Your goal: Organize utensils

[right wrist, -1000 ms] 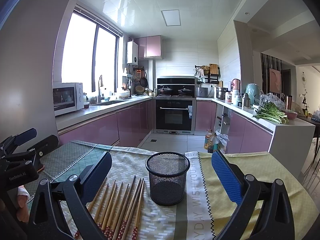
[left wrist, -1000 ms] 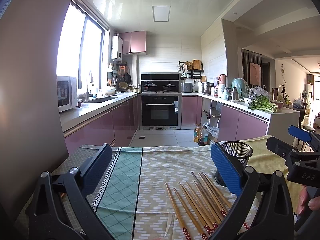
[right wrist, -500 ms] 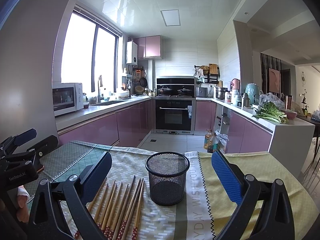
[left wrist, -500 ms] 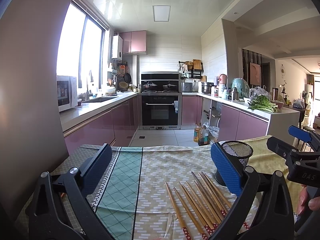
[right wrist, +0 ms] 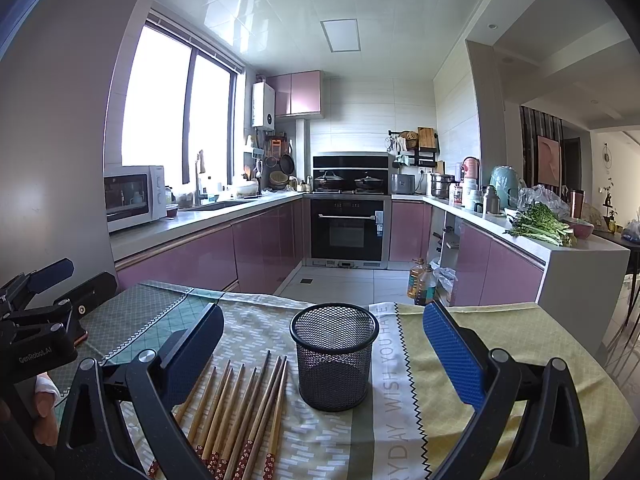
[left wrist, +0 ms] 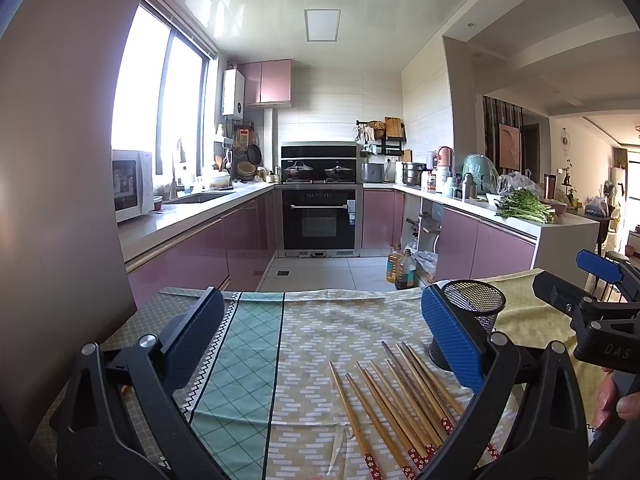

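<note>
My left tongs (left wrist: 320, 344) are spread wide with nothing in them, hovering over the counter (left wrist: 248, 360). Chopsticks (right wrist: 240, 408) lie in a row just left of the mesh cup (right wrist: 334, 360) (upright, looks empty). Right tongs (right wrist: 324, 354) gape wide around the cup, not touching it.

U-shaped kitchen: pink glossy cabinets (right wrist: 208, 256), white tiled walls, pale tile floor (right wrist: 340, 280). Big window (right wrist: 176, 108) on left, daylight in. Black oven (right wrist: 347, 232) at the far end, microwave (right wrist: 134, 196) on left counter. Flat ceiling panel (right wrist: 341, 35), glossy white ceiling.
</note>
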The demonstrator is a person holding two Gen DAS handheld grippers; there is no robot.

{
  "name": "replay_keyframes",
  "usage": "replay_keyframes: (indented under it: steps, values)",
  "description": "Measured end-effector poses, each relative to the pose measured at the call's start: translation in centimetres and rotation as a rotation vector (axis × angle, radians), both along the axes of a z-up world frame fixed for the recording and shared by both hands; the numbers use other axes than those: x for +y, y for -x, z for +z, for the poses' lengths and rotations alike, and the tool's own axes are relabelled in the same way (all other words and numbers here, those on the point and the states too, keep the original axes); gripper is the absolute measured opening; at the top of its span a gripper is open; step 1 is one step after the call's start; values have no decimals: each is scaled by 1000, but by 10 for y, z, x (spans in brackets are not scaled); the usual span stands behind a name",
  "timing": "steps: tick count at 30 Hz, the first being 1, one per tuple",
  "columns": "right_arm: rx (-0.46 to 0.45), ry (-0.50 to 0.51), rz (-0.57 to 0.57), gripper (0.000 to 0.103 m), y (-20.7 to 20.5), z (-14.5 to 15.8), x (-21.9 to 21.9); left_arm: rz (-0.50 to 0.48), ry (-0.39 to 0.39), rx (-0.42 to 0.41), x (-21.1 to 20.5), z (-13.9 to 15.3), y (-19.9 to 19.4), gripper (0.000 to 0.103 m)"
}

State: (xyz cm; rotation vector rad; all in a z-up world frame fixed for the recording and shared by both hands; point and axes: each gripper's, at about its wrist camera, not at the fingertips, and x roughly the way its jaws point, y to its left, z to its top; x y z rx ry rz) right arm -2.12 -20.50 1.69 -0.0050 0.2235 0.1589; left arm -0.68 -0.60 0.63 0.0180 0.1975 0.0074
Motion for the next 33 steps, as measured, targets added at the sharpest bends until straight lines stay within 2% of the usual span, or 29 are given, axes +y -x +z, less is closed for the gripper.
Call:
replay_keyframes:
  steps: [33]
  values:
    - [10, -6, -1, 97, -1, 0, -1, -5, -4, 9, -3, -5, 0, 97]
